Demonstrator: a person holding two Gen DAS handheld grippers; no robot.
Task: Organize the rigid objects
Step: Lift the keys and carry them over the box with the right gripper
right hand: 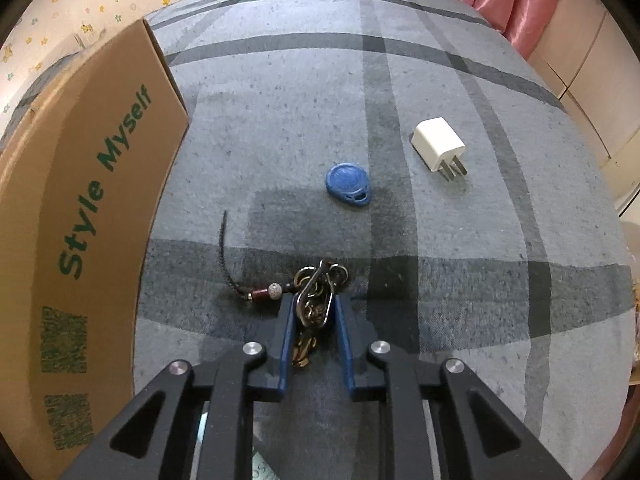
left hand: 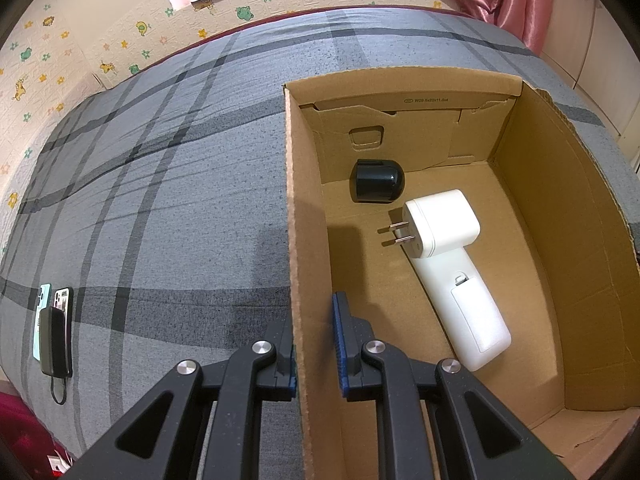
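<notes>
My left gripper [left hand: 316, 340] is clenched on the near wall of the cardboard box [left hand: 298, 240]; its outer finger is mostly hidden behind that wall. Inside the box lie a black cap [left hand: 377, 181], a white plug adapter [left hand: 438, 222] and a white remote [left hand: 464, 308]. My right gripper [right hand: 314, 312] is grasping the key ring [right hand: 318, 294], whose lower keys are partly hidden between the pads. Right of the box lie a blue fob [right hand: 349, 185] and a white charger [right hand: 439, 143].
</notes>
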